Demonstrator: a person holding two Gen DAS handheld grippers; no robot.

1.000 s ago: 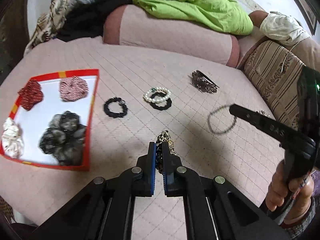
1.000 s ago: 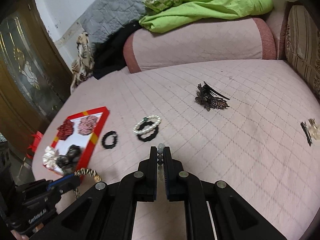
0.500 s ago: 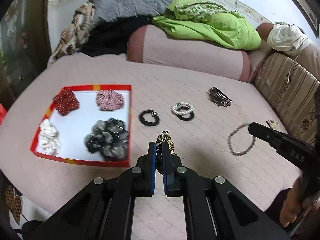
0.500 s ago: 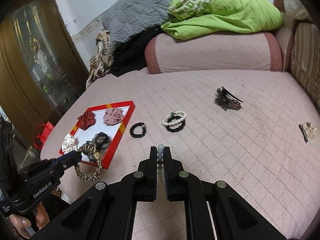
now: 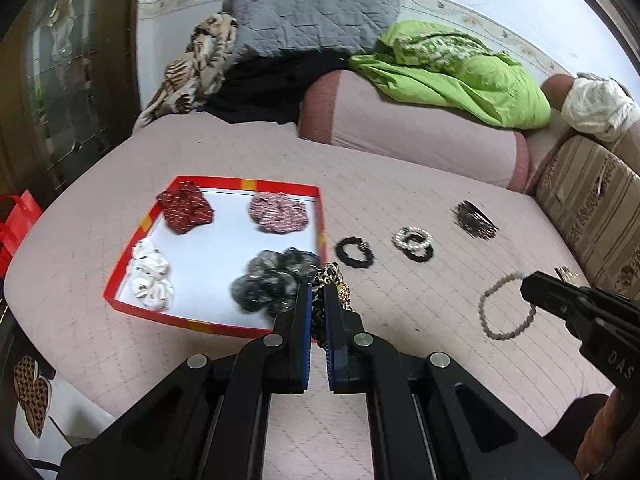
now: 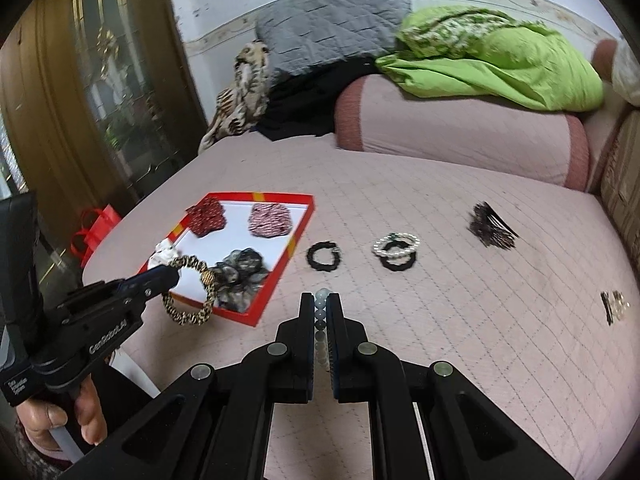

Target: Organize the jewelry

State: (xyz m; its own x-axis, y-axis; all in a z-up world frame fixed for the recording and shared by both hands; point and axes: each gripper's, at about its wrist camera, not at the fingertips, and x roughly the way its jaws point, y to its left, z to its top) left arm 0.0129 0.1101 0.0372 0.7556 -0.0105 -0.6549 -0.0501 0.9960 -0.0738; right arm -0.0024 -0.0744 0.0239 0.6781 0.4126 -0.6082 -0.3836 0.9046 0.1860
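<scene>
My left gripper [image 5: 318,292] is shut on a leopard-print hair band [image 5: 334,280], which hangs as a loop [image 6: 192,300] over the near right corner of the red tray [image 5: 248,182]. The tray holds a red [image 5: 185,207], a pink [image 5: 278,213], a white [image 5: 152,276] and a dark grey scrunchie [image 5: 272,280]. My right gripper [image 6: 322,300] is shut on a grey bead bracelet [image 6: 321,312], which dangles above the pink bedspread [image 5: 504,308]. On the spread lie a black bracelet [image 6: 324,256], a pearl bracelet over a black ring [image 6: 396,246] and a dark hair clip [image 6: 490,228].
A small gold clip [image 6: 614,306] lies at the right. A pink bolster [image 5: 420,132] with a green blanket [image 5: 460,76] and a grey quilt [image 5: 312,8] closes the far side. A striped cushion [image 5: 592,200] stands right, and a red bag [image 5: 16,224] hangs past the left edge.
Both grippers have pulled back and risen, each still holding its piece. The tray and the loose jewelry now sit farther off and more toward the middle of both views.
</scene>
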